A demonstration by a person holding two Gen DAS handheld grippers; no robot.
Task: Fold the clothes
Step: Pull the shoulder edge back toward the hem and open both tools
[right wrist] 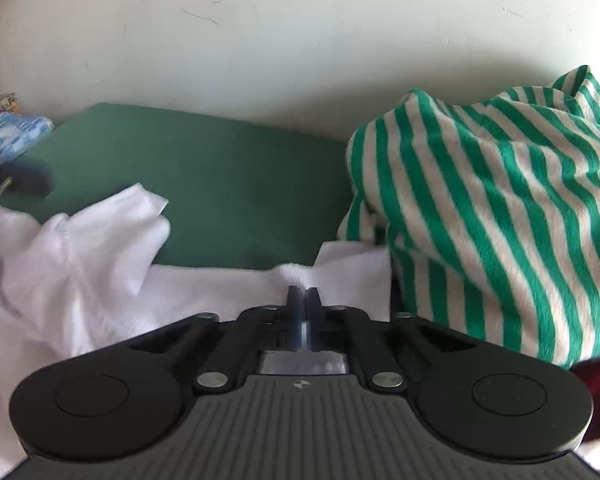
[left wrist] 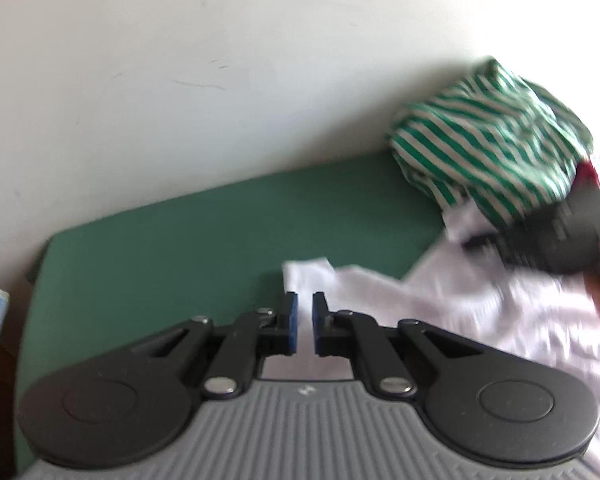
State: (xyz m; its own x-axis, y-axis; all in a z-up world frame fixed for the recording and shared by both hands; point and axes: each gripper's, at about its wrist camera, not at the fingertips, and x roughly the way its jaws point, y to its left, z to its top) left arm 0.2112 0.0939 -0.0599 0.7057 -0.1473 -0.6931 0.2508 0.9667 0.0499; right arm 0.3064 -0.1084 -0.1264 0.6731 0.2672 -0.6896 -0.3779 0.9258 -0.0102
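Note:
A crumpled white garment (right wrist: 80, 264) lies on the green table cover (right wrist: 220, 184). My right gripper (right wrist: 302, 293) is shut on a bunched fold of its edge, and it shows as a dark blur (left wrist: 540, 240) in the left wrist view. My left gripper (left wrist: 305, 322) hovers over the cover with its blue pads a narrow gap apart and nothing between them. A corner of the white garment (left wrist: 480, 312) lies just beyond its tips. In the right wrist view the left gripper is a dark blur (right wrist: 20, 178) at the far left.
A green-and-white striped garment (right wrist: 500, 208) is heaped at the right against the white wall (right wrist: 260, 40), with dark red fabric (right wrist: 596, 380) under it. Blue patterned cloth (right wrist: 16, 136) sits past the cover's left end. The striped heap (left wrist: 492, 140) also shows in the left wrist view.

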